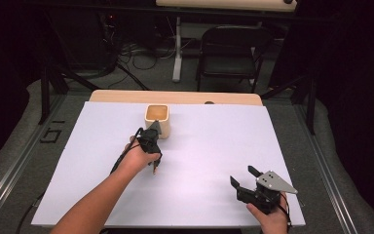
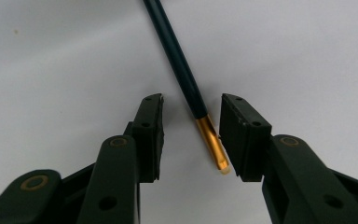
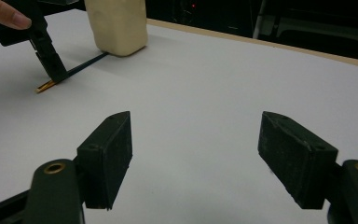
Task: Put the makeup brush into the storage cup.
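Observation:
A thin dark-blue stick with a gold end lies flat on the white table top. My left gripper points down over it, a jaw on each side of the gold end. The stick's gold end lies against the right pad. The left pad stands clear of it, so the gripper is open. In the high view this gripper sits just in front of a cream square cup. My right gripper rests low at the near right, jaws wide open with nothing between them.
In the right gripper view the cup stands at the far left, with the stick running out from its base to the left gripper. A black folding chair and table legs stand beyond the table's far edge.

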